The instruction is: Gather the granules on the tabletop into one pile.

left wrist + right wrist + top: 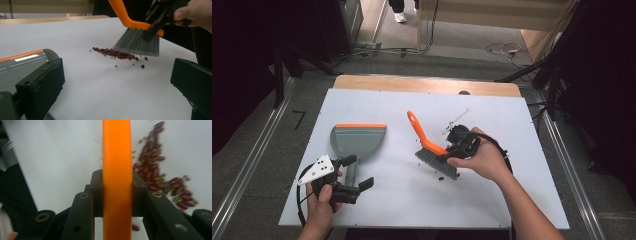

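Observation:
A brush with an orange handle [418,129] and grey bristles [435,161] hangs tilted just above the white board [492,115]. My right gripper [456,148] is shut on the handle [117,157] near the brush head. Dark red beans [117,53] lie in a loose streak under and in front of the bristles [137,45], and they also lie beside the handle in the right gripper view [160,170]. A grey dustpan with an orange lip [359,139] lies flat at the left. My left gripper [357,172] stands open at the dustpan's handle, one jaw beside the pan [22,62].
The white board lies on a wooden table whose back edge [427,85] shows beyond it. Metal rails [249,165] run along both sides on the floor. Cables [504,49] lie on the floor behind, and a person's shoe [400,17] is far back.

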